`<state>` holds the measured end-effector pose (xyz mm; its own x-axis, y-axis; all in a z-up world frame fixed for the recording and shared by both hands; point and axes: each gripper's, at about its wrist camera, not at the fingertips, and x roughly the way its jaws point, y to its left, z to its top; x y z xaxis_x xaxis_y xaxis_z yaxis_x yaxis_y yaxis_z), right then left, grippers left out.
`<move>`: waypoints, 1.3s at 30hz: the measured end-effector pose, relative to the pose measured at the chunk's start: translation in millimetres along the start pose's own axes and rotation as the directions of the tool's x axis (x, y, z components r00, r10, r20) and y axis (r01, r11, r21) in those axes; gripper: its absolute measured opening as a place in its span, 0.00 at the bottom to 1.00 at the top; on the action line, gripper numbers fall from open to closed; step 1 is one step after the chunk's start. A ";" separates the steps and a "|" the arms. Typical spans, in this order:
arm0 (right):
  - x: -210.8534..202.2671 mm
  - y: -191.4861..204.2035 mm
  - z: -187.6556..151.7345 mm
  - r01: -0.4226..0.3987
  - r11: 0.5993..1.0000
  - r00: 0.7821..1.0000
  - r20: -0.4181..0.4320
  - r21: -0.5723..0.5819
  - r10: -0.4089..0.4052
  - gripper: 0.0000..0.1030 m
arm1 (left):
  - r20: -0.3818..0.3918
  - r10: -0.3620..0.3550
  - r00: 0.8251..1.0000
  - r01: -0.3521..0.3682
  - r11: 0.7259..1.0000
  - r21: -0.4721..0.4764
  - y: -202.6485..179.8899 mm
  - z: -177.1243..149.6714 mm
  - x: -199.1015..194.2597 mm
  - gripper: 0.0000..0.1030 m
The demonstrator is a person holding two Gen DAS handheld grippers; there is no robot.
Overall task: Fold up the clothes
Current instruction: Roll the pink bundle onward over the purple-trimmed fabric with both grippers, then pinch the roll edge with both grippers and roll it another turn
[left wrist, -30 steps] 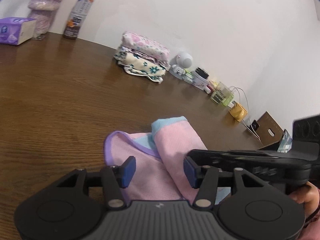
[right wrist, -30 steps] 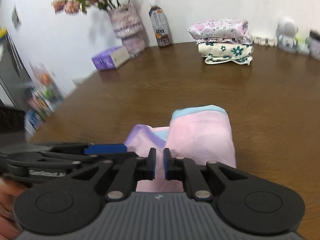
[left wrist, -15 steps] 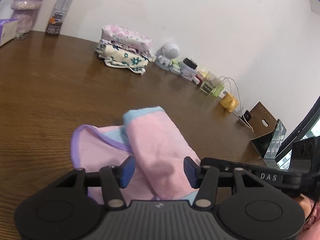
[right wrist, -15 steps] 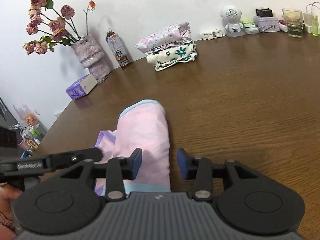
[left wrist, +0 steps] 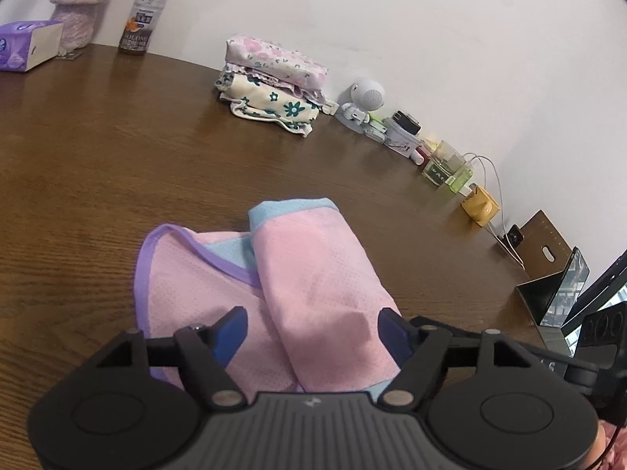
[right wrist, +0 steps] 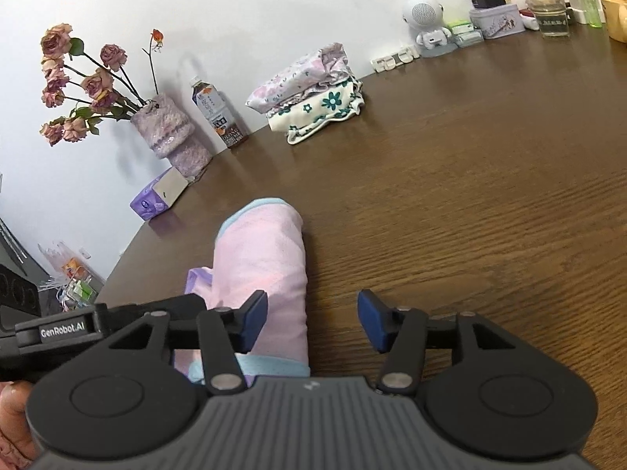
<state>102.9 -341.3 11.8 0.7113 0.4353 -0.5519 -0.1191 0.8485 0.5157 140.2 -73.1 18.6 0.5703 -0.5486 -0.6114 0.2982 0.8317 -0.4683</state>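
While both our grippers, left (left wrist: 313,331) and right (right wrist: 312,323), gape empty over the pink garment (left wrist: 298,293), folded clothes (left wrist: 274,86) and a tea bottle (left wrist: 147,8) stand well apart.

A folded garment (left wrist: 298,286) lies on the table (left wrist: 98,164), a clothes stack (left wrist: 274,82) behind it.

Tea btl (left wrist: 145,11), tissue box (left wrist: 27,45), vase w/ roses (right wrist: 168,129), speaker (right wrist: 425,23)
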 end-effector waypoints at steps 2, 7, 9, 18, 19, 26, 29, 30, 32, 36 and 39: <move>2.9 0.8 -2.5 -0.013 1.000 1.000 -0.012 -0.002 0.013 0.50 | -0.008 0.010 1.000 -0.010 1.000 0.003 -2.2 -0.8 2.7 0.71; 6.9 8.1 -7.3 -0.021 0.999 0.999 -0.030 -0.040 0.020 0.46 | -0.009 0.025 1.000 -0.025 1.000 -0.009 -4.0 -0.6 3.1 0.71; 7.2 9.9 -7.2 -0.027 0.998 0.999 -0.034 -0.054 0.026 0.46 | -0.002 0.037 0.999 -0.037 0.999 -0.009 -5.0 0.5 2.0 0.71; 20.7 -4.6 27.2 -0.062 0.998 0.998 -0.026 -0.025 0.061 0.47 | -0.005 0.056 0.998 -0.056 0.995 -0.083 0.9 6.6 12.8 0.69; 25.9 -4.0 28.2 -0.062 0.997 0.997 -0.039 -0.036 0.060 0.47 | -0.006 0.052 0.999 -0.052 0.995 -0.084 1.0 7.3 13.5 0.69; 44.6 -2.4 27.9 -0.131 0.990 0.988 -0.085 -0.049 0.127 0.32 | -0.003 -0.002 1.000 0.002 0.998 -0.064 -0.6 9.4 17.8 0.40; 44.6 -4.0 30.7 -0.147 0.989 0.986 -0.079 -0.035 0.144 0.30 | 0.007 -0.013 1.000 0.014 0.997 -0.075 1.3 12.4 13.0 0.40; 43.5 -6.4 33.4 -0.153 0.988 0.986 -0.071 -0.022 0.151 0.30 | 0.010 -0.017 1.000 0.018 0.997 -0.078 1.9 13.4 11.4 0.42; 41.2 -11.2 38.8 -0.164 0.986 0.985 -0.056 0.003 0.164 0.36 | 0.018 0.003 1.000 -0.001 0.996 -0.086 2.0 20.0 15.0 0.55; 52.5 -20.3 58.6 -0.151 0.987 0.987 -0.045 0.052 0.153 0.48 | 0.034 0.048 0.998 -0.045 0.994 -0.103 1.9 34.3 23.5 0.61; 72.8 -19.1 68.3 -0.142 0.988 0.986 -0.074 0.064 0.146 0.48 | 0.030 0.053 0.998 -0.049 0.992 -0.119 4.8 41.8 32.2 0.51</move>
<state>204.3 -346.4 6.5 0.6332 0.5758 -0.5172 -0.1741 0.7571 0.6297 192.0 -83.3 23.3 0.6078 -0.5009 -0.6162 0.1762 0.8417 -0.5104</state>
